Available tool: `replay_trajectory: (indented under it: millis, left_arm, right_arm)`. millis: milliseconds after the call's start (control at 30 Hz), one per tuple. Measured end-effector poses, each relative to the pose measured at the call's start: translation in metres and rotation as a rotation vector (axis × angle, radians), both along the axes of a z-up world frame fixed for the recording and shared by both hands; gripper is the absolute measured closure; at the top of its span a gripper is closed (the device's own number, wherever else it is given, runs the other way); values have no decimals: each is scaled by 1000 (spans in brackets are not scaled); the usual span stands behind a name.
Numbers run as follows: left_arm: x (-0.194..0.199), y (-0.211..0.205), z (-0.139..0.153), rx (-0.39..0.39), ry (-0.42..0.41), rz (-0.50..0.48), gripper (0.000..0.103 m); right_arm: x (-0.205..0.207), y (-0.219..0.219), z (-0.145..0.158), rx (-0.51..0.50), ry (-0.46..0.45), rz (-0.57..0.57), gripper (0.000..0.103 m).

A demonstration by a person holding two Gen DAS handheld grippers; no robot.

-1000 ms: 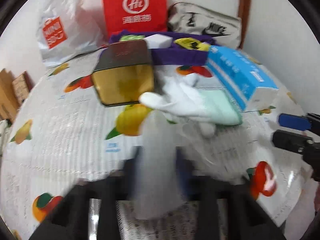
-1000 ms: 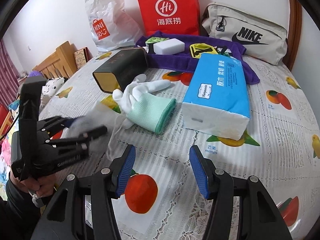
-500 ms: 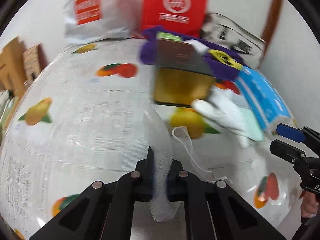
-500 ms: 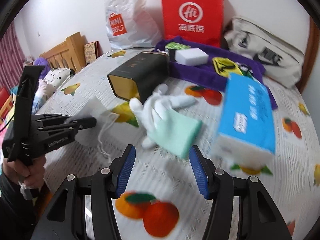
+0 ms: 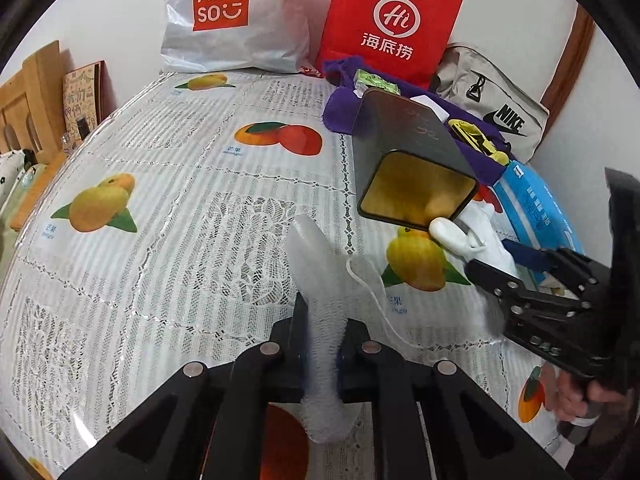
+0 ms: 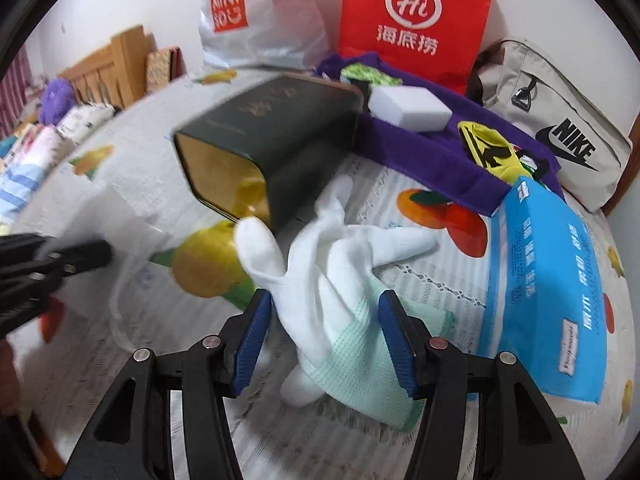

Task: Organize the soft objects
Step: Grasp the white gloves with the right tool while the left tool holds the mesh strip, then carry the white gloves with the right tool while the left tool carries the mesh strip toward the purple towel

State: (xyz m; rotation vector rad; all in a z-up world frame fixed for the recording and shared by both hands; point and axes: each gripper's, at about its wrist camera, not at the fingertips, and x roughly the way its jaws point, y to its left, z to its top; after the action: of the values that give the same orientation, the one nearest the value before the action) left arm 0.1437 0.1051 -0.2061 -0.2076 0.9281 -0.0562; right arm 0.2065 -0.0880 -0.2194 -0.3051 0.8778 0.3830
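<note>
Here a lace-patterned tablecloth [image 5: 168, 240] printed with fruit covers the surface against a white wall; the left gripper [image 5: 322, 344] is clamped on a white mesh pouch [image 5: 320, 280], while the right gripper [image 6: 326, 336], jaws apart, straddles a white glove [image 6: 340, 280] lying beside the dark tin [image 6: 276, 136]

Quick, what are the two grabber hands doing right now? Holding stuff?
Left gripper: shut on the white mesh pouch.
Right gripper: open, its fingers on either side of the white glove, not squeezing it yet.
</note>
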Motion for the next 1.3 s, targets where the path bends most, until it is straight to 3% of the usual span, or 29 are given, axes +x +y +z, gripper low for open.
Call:
replay_trajectory:
  millis: [33, 67, 133, 233, 400, 500, 567, 667, 833, 900, 967, 1033, 1133, 1300]
  left_arm:
    - [0, 0, 0, -4, 0, 0, 92]
    - [0, 0, 0, -5, 0, -3, 92]
    - [0, 1, 0, -8, 2, -4, 92]
    - [0, 0, 0, -19, 1, -4, 91]
    - [-2, -6, 1, -58, 4, -19, 77]
    - [-3, -17, 3, -60, 1, -47, 57]
    - [-3, -27, 3, -56, -1, -71, 37]
    - [-1, -45, 3, 12, 9, -83, 26]
    - [-3, -82, -1, 177, 8, -112, 23]
    - [-6, -93, -1, 224, -21, -120, 34]
    - [-11, -103, 2, 230, -61, -159, 77]
    - [-14, -117, 4, 257, -66, -209, 93]
    - [-16, -124, 6, 290, -70, -211, 94]
    - [-13, -109, 14, 118, -22, -196, 95]
  right_arm:
    - [-2, 0, 1, 5, -26, 4, 75]
    - [-3, 0, 1, 6, -30, 9, 83]
    - [-7, -4, 2, 16, -12, 21, 87]
    - [-19, -13, 6, 65, 38, 61, 88]
    - [-50, -40, 8, 103, 83, 75, 88]
    - [-73, -60, 7, 105, 88, 53, 88]
    - [-82, -74, 6, 111, 88, 28, 88]
    - [-97, -102, 4, 128, 89, -30, 88]
    - [-105, -142, 3, 166, 89, -128, 88]
    - [-105, -151, 1, 183, 92, -143, 88]
    - [-107, -155, 0, 189, 85, -151, 88]
    - [-107, -156, 0, 197, 81, -152, 88]
    - [-108, -157, 2, 203, 76, -153, 88]
    - [-110, -162, 13, 230, 58, -158, 88]
